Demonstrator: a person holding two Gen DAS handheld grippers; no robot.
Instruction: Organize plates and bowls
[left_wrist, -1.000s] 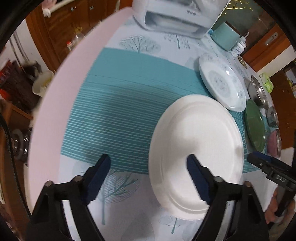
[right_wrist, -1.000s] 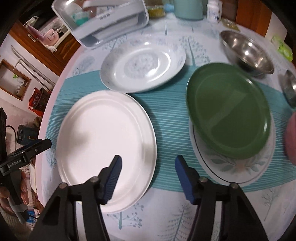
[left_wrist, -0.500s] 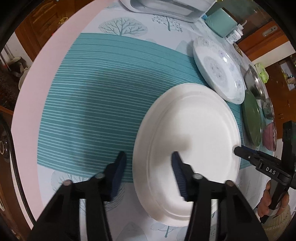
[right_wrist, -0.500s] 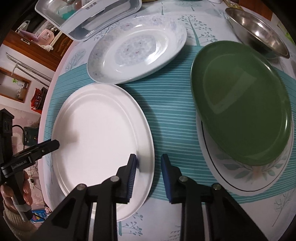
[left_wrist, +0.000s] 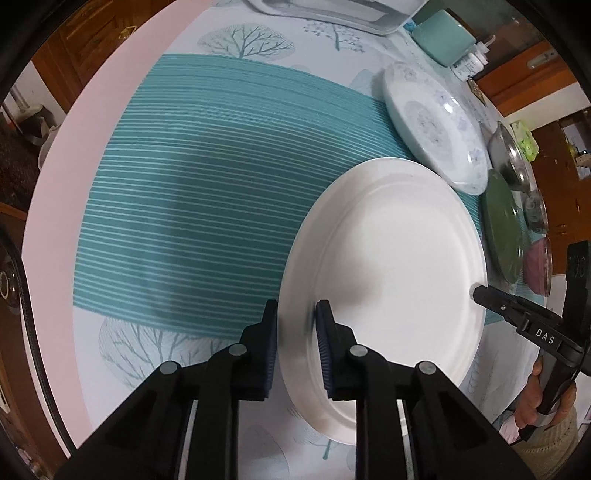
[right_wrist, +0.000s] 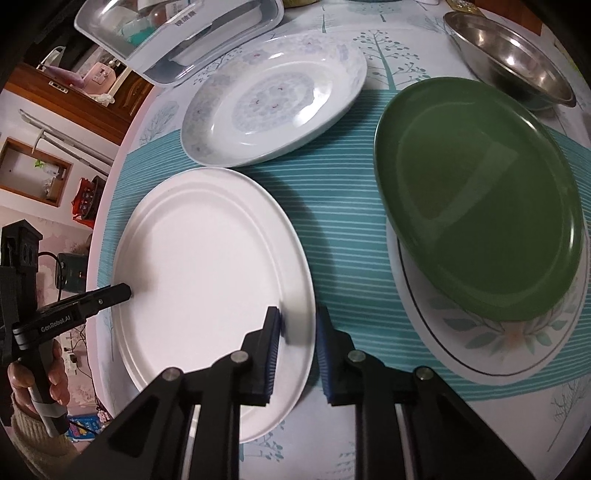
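A large white oval plate (left_wrist: 391, 266) (right_wrist: 210, 258) lies on the teal striped mat. My left gripper (left_wrist: 295, 325) is shut on the plate's left rim, one finger over it and one outside it. My right gripper (right_wrist: 297, 325) is shut on the plate's right rim in the same way. Each gripper also shows in the other's view: the right gripper (left_wrist: 476, 293) in the left wrist view, the left gripper (right_wrist: 123, 291) in the right wrist view. A floral white plate (right_wrist: 273, 99) (left_wrist: 432, 122) lies behind. A green plate (right_wrist: 480, 192) rests on a leaf-patterned plate (right_wrist: 498, 354).
A steel bowl (right_wrist: 509, 51) stands at the back right, and a small steel bowl (left_wrist: 535, 214) and a purple bowl (left_wrist: 539, 266) lie beyond the green plate. A white dish rack tray (right_wrist: 177, 40) and a teal canister (left_wrist: 443, 37) stand at the back. The table edge (left_wrist: 85, 147) curves at left.
Both grippers have come down to the white plate and closed, each from wide open to shut on an opposite rim.
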